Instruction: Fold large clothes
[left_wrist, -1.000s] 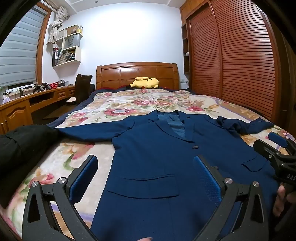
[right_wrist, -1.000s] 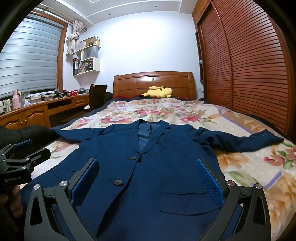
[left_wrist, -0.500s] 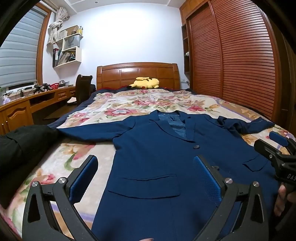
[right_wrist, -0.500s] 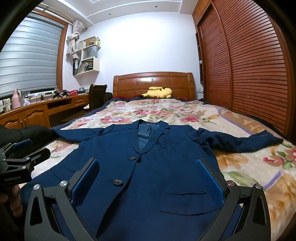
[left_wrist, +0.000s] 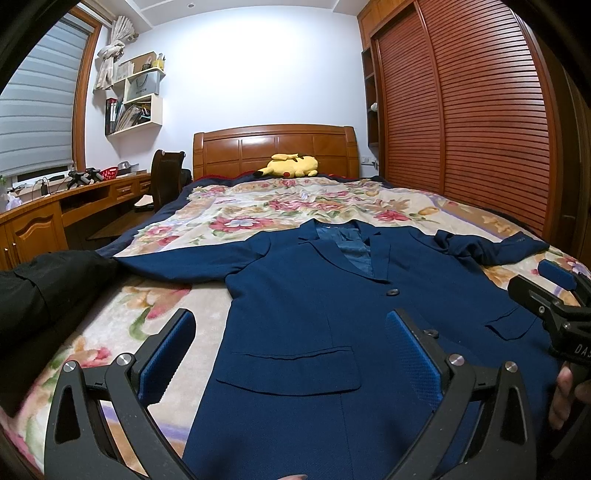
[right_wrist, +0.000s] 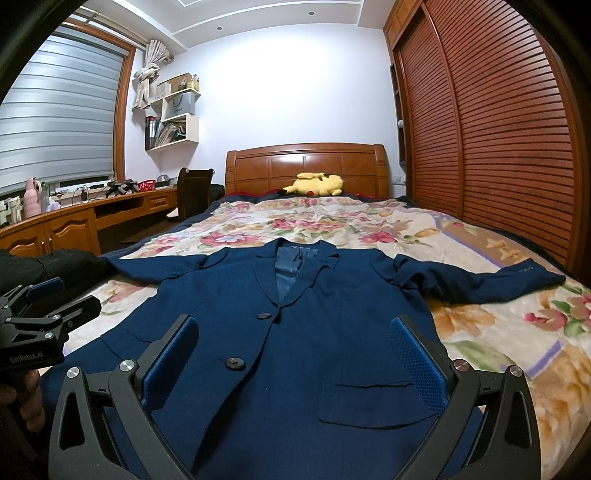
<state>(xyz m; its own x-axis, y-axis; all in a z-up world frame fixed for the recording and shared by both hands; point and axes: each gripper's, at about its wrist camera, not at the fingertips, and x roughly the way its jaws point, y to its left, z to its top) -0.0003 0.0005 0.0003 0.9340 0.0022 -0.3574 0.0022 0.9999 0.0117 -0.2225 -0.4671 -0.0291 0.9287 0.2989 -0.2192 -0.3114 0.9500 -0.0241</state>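
Observation:
A navy blue suit jacket (left_wrist: 314, 295) (right_wrist: 332, 314) lies face up and buttoned on the bed, collar toward the headboard. Its left sleeve runs out flat to the left; its right sleeve (right_wrist: 480, 280) lies bunched toward the right. My left gripper (left_wrist: 290, 343) hovers open over the jacket's left pocket, holding nothing. My right gripper (right_wrist: 291, 350) hovers open over the lower front near the buttons, holding nothing. Each gripper shows at the edge of the other's view, held by a hand.
The bed has a floral blanket (left_wrist: 258, 210) and a wooden headboard (right_wrist: 306, 166) with a yellow plush toy (left_wrist: 290, 166). A black garment (left_wrist: 40, 284) lies at the bed's left edge. A desk and chair (right_wrist: 194, 192) stand left; slatted wardrobe doors (right_wrist: 498, 129) line the right.

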